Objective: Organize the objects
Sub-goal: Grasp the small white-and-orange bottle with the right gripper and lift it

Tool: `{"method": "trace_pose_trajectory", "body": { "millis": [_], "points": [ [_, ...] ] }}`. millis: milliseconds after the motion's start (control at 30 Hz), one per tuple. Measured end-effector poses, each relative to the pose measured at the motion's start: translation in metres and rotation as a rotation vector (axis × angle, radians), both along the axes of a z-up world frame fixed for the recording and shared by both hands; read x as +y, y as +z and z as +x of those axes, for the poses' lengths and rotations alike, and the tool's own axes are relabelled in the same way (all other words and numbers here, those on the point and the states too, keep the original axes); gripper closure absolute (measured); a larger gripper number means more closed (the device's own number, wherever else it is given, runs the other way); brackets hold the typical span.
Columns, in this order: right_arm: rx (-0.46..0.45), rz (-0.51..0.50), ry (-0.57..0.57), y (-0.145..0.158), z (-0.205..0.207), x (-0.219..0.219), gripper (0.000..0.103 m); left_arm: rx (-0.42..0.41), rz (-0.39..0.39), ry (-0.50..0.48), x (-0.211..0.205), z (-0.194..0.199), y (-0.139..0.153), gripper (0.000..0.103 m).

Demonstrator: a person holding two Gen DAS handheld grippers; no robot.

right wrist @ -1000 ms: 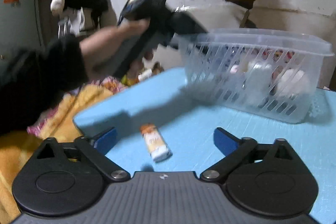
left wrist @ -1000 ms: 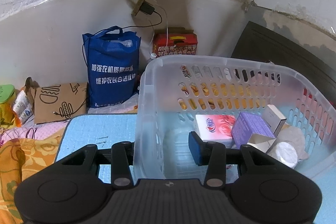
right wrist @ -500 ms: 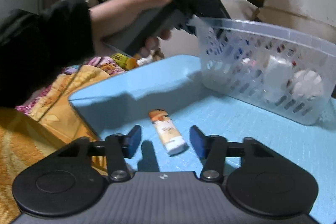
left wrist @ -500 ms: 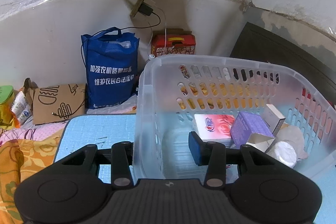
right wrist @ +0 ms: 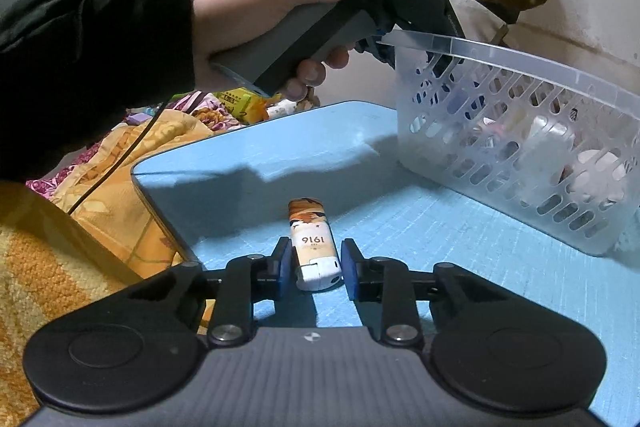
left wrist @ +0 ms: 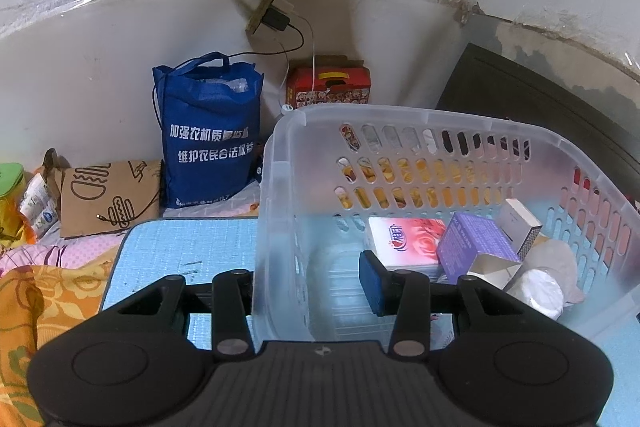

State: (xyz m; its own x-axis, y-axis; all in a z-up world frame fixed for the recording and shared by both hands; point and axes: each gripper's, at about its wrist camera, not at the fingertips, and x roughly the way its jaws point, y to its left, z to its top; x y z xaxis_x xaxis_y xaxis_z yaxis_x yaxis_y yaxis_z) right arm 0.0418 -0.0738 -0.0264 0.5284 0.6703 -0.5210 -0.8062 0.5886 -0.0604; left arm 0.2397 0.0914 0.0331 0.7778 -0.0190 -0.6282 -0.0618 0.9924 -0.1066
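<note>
The right gripper [right wrist: 313, 265] had its blue pads on either side of a small white-and-orange lighter [right wrist: 314, 247] lying on the light-blue table mat [right wrist: 460, 247], nearly closed but with slivers of gap showing. Gripped near its white end, the lighter could probably pivot or slip out.

The left gripper [left wrist: 308, 279] straddled the near wall of the translucent slotted plastic basket [left wrist: 400, 115], though whether it pinched it was unclear. Only the left wrist view showed the boxes inside; only the right showed the lighter.

Translucent basket [left wrist: 420, 119]; lighter [right wrist: 314, 247] white-orange, possibly marbled.
</note>
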Motion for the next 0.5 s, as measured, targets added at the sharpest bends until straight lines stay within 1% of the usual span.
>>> {"method": "trace_pose_trajectory", "body": {
  "millis": [67, 233, 500],
  "points": [
    [0.011, 0.012, 0.000, 0.002, 0.000, -0.003, 0.074, 0.000, -0.001, -0.002, 0.000, 0.000, 0.000, 0.056],
    [0.006, 0.054, -0.029, 0.012, 0.002, -0.014, 0.075, -0.003, 0.002, 0.000, -0.001, 0.000, 0.000, 0.056],
    [-0.005, 0.128, -0.116, 0.026, 0.013, -0.047, 0.076, -0.005, 0.006, 0.006, -0.002, 0.001, 0.000, 0.055]
  ]
}}
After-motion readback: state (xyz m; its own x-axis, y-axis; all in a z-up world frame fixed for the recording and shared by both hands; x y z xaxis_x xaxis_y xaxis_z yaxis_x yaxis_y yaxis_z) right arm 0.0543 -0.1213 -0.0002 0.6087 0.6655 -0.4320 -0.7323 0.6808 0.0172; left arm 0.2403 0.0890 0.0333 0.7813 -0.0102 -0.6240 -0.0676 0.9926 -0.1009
